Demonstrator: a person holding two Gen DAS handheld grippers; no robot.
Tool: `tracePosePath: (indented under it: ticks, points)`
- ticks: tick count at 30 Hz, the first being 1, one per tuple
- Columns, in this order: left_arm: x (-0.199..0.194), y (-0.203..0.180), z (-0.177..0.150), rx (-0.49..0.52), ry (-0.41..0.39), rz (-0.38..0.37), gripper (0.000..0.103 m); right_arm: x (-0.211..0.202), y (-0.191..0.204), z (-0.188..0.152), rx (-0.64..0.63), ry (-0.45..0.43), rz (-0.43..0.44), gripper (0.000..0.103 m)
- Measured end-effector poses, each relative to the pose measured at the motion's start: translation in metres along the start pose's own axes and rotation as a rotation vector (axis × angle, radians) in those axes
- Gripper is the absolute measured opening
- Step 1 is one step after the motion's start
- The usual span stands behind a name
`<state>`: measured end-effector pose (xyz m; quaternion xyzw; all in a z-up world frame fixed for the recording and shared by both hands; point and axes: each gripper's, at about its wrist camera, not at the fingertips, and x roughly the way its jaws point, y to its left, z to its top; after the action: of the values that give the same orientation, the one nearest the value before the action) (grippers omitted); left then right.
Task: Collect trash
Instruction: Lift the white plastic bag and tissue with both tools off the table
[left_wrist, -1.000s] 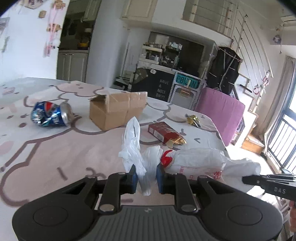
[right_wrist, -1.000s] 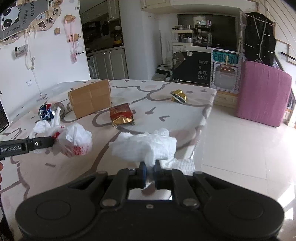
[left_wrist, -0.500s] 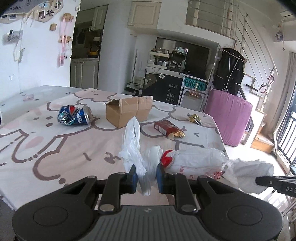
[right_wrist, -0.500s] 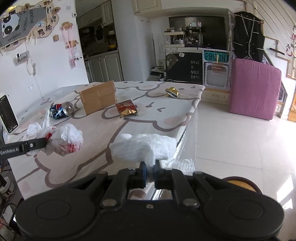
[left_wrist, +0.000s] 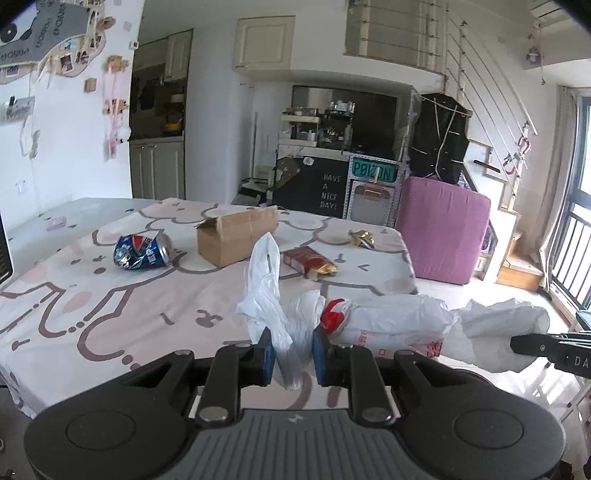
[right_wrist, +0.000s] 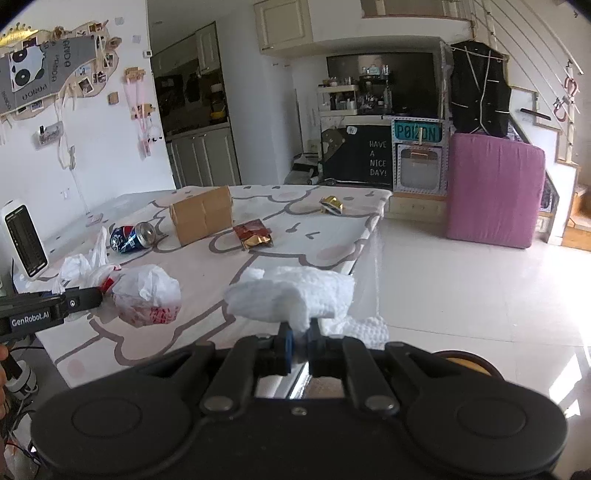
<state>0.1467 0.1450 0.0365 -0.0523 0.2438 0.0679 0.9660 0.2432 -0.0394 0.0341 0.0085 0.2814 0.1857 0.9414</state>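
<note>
My left gripper (left_wrist: 293, 352) is shut on a white plastic bag (left_wrist: 391, 325) with red print and holds it above the table's near edge; the bag also shows in the right wrist view (right_wrist: 146, 295). My right gripper (right_wrist: 299, 343) is shut on a crumpled white paper towel (right_wrist: 291, 297), held off the table's right edge over the floor. On the table lie a crushed blue cola can (left_wrist: 142, 251), a cardboard box (left_wrist: 236, 238), a red snack wrapper (left_wrist: 308, 260) and a gold wrapper (left_wrist: 362, 236).
The table has a pink cartoon-print cloth (left_wrist: 110, 295). A white device (right_wrist: 24, 240) stands at its left edge. A purple covered block (right_wrist: 493, 188) stands on the tiled floor (right_wrist: 461, 295) to the right. A round yellowish rim (right_wrist: 461, 363) shows below my right gripper.
Both grippers have pulled back and risen away from the table, carrying the bag and the paper towel. More floor and the table's near edge now show.
</note>
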Motion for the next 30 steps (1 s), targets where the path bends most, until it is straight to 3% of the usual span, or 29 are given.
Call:
tracePosePath:
  ticks: [9, 30]
  points:
    - [-0.003, -0.029, -0.002, 0.024, -0.006, -0.021, 0.022, -0.029, -0.023, -0.009, 0.032, -0.018, -0.059, 0.008]
    - [0.025, -0.150, -0.019, 0.143, 0.058, -0.181, 0.022, -0.068, -0.131, -0.045, 0.156, -0.018, -0.198, 0.008]
